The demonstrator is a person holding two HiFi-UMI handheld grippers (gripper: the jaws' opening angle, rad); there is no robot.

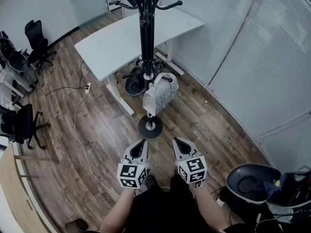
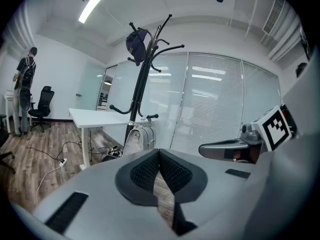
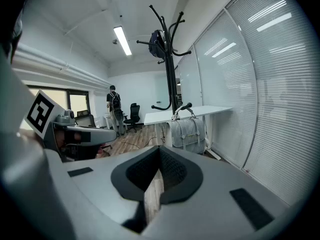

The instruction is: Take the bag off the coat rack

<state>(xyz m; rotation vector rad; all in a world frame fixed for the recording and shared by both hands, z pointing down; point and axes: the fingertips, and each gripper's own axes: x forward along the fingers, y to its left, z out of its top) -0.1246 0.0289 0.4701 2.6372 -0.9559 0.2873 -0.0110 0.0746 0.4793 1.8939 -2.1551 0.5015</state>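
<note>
One cap (image 2: 136,43), atop rack (image 2: 141,84) (gripper views only)

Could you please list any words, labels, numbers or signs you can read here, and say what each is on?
None can be read.
Cubes on the left gripper and right gripper: black-and-white square patterns, no letters.
Grey bag on the coat rack: any label is too small to read.
</note>
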